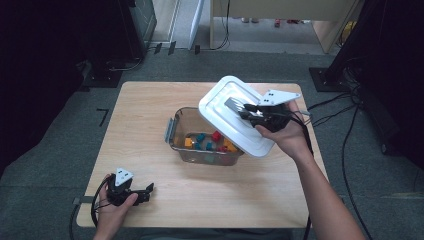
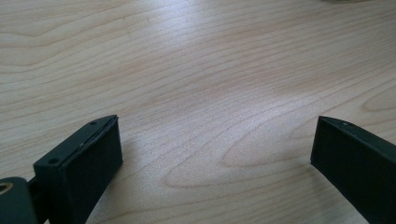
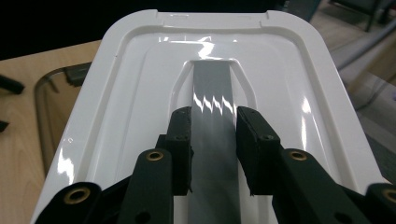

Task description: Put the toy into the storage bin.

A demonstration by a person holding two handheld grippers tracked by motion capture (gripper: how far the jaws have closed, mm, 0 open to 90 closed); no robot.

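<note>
The white lid (image 1: 235, 114) is already off the clear container (image 1: 200, 137) and hangs tilted above its right half, so the box stands open with small coloured blocks (image 1: 210, 142) inside; by the look of it, setting the lid down — or back on — is what remains. The right gripper (image 3: 213, 126) holds the lid, its jaws narrowed onto the grey handle strip (image 3: 212, 91). The left gripper (image 2: 215, 144), jaws wide and holding nothing, rests on the table (image 2: 196, 60) well to the left of the container and nearer the person.

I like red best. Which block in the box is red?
The red block at the back of the clear box, just under the lifted lid's edge. The other blocks are orange and blue-green.
</note>
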